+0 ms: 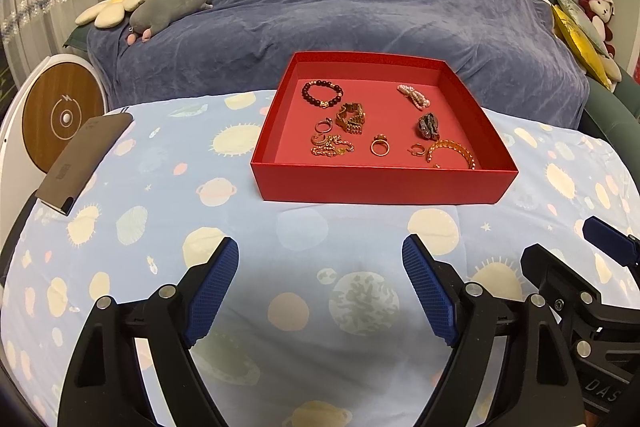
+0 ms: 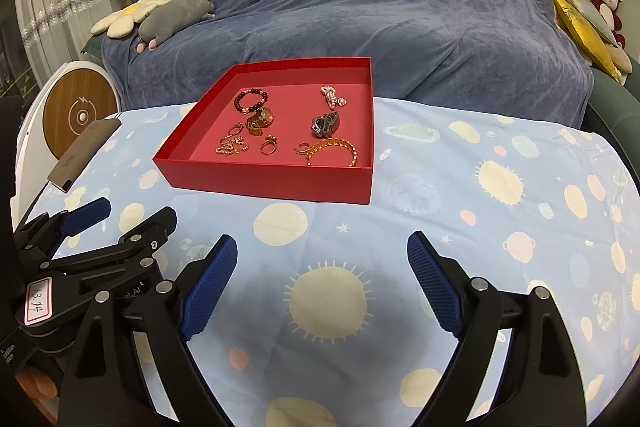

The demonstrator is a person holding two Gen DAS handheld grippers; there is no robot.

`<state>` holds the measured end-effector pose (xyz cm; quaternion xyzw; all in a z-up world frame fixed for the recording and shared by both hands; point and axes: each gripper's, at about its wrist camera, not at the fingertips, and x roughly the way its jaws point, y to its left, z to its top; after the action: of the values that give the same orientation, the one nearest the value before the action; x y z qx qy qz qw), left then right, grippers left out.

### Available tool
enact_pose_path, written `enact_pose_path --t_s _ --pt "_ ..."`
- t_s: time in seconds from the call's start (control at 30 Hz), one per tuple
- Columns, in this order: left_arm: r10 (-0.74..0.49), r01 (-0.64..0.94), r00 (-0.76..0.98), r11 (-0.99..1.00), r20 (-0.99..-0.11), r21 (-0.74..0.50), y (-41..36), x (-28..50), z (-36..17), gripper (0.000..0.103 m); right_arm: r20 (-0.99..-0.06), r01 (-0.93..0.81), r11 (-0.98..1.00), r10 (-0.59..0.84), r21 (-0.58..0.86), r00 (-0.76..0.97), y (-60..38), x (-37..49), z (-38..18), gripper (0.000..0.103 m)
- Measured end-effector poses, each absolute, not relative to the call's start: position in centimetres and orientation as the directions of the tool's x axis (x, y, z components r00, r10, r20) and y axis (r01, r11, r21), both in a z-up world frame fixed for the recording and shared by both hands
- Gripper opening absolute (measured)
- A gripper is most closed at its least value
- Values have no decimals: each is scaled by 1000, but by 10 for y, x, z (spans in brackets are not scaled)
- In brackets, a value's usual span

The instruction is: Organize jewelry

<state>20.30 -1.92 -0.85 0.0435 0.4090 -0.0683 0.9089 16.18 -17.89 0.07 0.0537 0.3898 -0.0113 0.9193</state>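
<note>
A red open box sits on the planet-print cloth and holds several jewelry pieces: a dark bead bracelet, a gold watch, a pink pearl piece, a dark clip, a gold bangle, a gold chain and rings. My left gripper is open and empty, short of the box. My right gripper is open and empty beside it.
A brown flat case lies at the table's left edge. A round white and wood device stands left of the table. A blue-covered sofa with plush toys is behind. The right gripper shows at the right in the left wrist view.
</note>
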Motion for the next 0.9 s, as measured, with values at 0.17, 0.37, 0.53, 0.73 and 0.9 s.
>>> enact_pose_path --t_s 0.17,0.37,0.53,0.73,0.9 --pt "-73 152 668 988 -740 40 -21 201 -8 81 -718 65 994 17 86 695 -180 161 1 85" --pt "-71 150 668 988 -741 40 -21 201 -8 81 -716 66 994 16 86 698 -181 161 2 85" --pt "-67 148 668 988 -741 45 -21 201 -8 81 -716 65 994 15 84 698 -180 161 2 85" --pt "-65 144 670 989 -740 43 -19 200 -8 81 -717 63 995 15 82 697 -181 162 2 85" --pt "-68 143 666 989 -743 38 -18 200 -8 81 -717 63 995 15 81 697 -181 161 2 85"
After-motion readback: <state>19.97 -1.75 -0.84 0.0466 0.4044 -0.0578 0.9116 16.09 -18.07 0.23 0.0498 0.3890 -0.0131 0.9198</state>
